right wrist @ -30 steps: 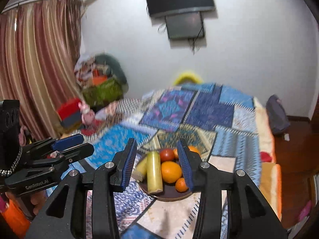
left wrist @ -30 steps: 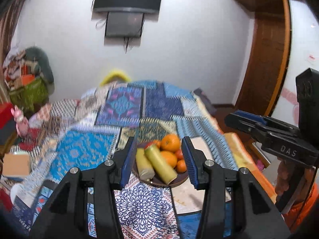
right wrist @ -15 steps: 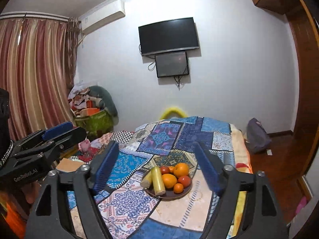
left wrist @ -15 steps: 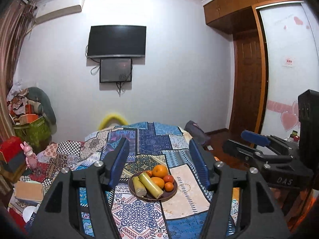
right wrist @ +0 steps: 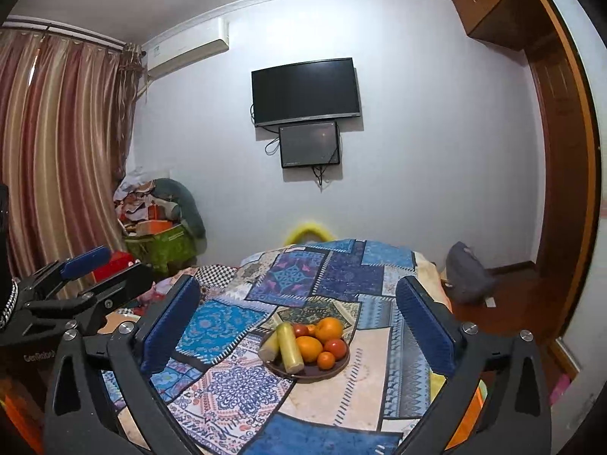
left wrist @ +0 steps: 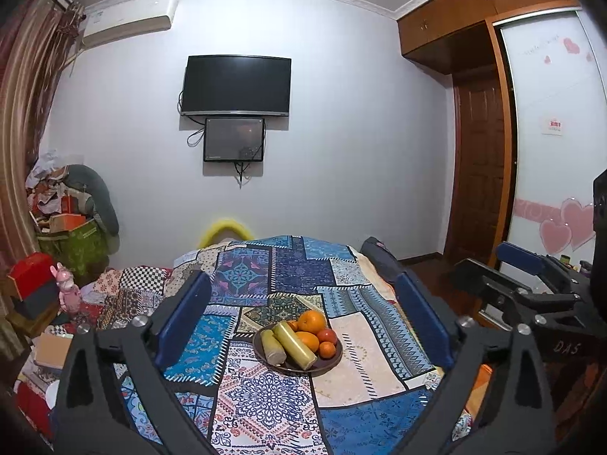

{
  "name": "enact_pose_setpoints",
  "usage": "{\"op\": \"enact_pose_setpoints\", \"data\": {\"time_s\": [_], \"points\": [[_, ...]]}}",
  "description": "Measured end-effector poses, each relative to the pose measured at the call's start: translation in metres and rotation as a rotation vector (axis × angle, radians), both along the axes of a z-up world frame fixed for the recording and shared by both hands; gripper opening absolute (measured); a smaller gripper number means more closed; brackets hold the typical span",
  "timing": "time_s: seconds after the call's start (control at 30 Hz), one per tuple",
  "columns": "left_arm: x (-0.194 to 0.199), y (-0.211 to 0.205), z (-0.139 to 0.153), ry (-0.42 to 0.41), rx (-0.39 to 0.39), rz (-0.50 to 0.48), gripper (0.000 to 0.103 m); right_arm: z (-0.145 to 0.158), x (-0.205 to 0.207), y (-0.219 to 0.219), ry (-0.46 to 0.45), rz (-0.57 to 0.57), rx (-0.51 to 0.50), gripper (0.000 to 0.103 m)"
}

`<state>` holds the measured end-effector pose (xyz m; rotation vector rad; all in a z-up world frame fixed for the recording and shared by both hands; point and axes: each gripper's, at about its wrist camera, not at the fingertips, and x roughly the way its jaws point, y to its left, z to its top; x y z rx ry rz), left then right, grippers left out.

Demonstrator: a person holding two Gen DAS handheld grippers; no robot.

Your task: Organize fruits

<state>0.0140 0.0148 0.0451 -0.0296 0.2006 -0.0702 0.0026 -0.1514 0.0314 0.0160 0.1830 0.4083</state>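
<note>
You are facing a bedroom wall [left wrist: 341,151] of pale lilac, with a dark television [left wrist: 236,86] mounted on it and a smaller dark screen [left wrist: 234,139] fixed just below. Striped curtains [right wrist: 57,159] hang at the left, a wooden wardrobe [left wrist: 474,11] and door stand at the right, and a heap of clutter [right wrist: 159,223] sits in the left corner. In front of you lies a bed covered by a patchwork quilt [left wrist: 265,398] in blue, cream and red prints. Near the middle of the quilt rests a dark brown bowl [left wrist: 326,361] holding the fruits: a large orange [left wrist: 312,320] at the back, a second orange [left wrist: 308,341] in the middle, a red tomato [left wrist: 327,336], a small tangerine [left wrist: 327,349] at the front right, and two long yellowish pieces [left wrist: 294,344] lying side by side along the left. Your left gripper [left wrist: 305,326] has just been opening and now stands with its blue-padded jaws wide apart, nothing between them, the bowl well ahead and framed in the gap. Your right gripper [right wrist: 297,320] has likewise just been opening; its jaws are spread wide and hold nothing, with the same bowl lying beyond them. Each gripper appears at the edge of the other's view.
</note>
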Motion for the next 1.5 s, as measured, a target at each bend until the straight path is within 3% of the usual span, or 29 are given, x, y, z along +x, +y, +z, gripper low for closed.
{"op": "enact_pose_setpoints", "data": {"time_s": [1.5], "points": [[-0.008,0.003,-0.001,0.005,-0.012,-0.018,0.103,0.006,-0.02,-0.003,-0.045,-0.043,0.012,0.103]]}}
